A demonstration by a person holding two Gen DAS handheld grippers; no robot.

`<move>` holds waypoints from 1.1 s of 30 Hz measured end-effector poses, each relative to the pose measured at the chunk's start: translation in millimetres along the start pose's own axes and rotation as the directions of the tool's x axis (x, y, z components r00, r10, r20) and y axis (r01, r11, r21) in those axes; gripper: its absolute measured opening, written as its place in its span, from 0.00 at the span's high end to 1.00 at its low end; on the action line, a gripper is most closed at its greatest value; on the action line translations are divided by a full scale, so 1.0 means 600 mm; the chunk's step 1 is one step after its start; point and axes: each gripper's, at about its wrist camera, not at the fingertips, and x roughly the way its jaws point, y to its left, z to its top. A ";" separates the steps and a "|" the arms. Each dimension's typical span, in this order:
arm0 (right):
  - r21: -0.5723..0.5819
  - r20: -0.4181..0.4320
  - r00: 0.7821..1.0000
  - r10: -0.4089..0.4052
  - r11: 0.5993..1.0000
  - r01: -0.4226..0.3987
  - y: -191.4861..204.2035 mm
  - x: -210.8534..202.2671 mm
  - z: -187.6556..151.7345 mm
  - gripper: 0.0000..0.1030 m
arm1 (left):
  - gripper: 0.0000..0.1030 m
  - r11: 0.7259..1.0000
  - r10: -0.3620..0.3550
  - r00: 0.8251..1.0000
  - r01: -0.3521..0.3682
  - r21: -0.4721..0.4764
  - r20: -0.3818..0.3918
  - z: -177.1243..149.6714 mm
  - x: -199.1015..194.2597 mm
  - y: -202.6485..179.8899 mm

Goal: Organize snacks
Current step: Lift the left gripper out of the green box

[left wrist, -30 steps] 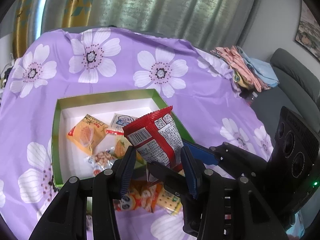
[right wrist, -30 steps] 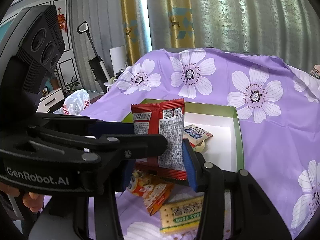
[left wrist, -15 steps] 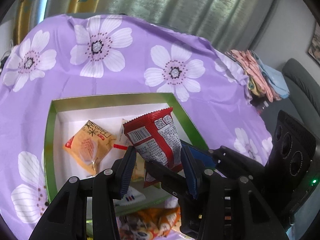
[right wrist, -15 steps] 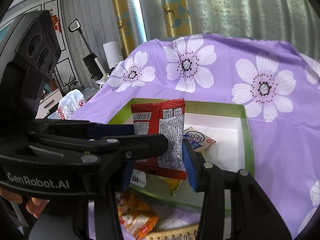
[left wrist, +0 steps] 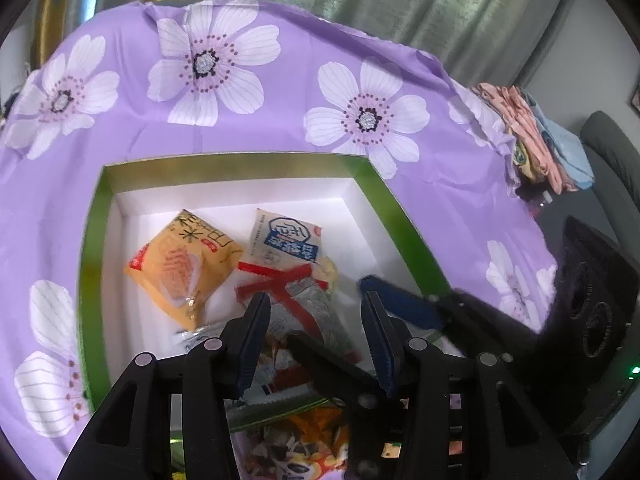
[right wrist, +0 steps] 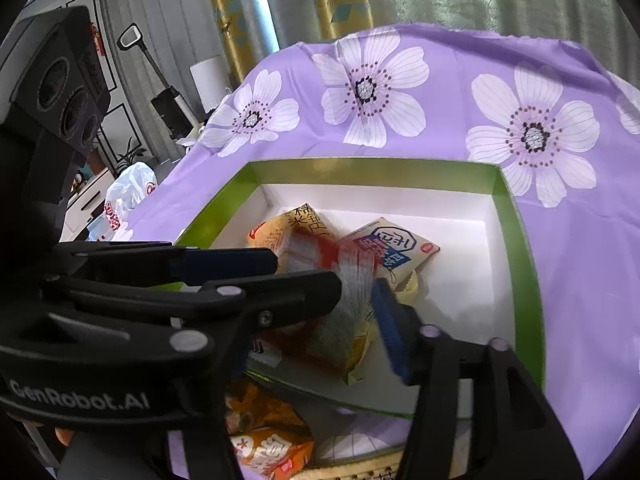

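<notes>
Table (left wrist: 280,128) under a purple cloth with white flowers. On it, a green-walled box (left wrist: 92,240) with a white floor, holding an orange packet (left wrist: 180,264) and a white-and-blue packet (left wrist: 286,236). Red snack packet (left wrist: 304,308) — blurred, lying in the box between both grippers, no pad pressing on it. Left gripper (left wrist: 316,332) and right gripper (right wrist: 356,296) — jaws just opened, packet released.

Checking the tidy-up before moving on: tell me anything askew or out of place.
The red snack packet lies tilted across the other packets in the green box, blurred, not settled. An orange packet lies outside the box on the purple cloth.
</notes>
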 end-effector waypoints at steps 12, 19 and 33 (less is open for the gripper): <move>-0.009 0.076 0.993 -0.092 0.996 0.093 0.028 -0.101 -0.021 0.21 | 0.04 1.000 0.023 0.998 -0.023 -0.004 0.052 -0.033 -0.085 -0.003; -0.001 0.087 0.988 -0.130 0.991 0.130 0.043 -0.161 -0.051 0.17 | 0.02 1.000 0.023 0.997 -0.023 -0.003 0.072 -0.076 -0.138 -0.013; 0.003 0.122 0.981 -0.152 0.988 0.153 0.082 -0.258 -0.103 0.07 | 0.02 1.000 0.014 0.996 -0.013 -0.011 0.084 -0.143 -0.211 -0.034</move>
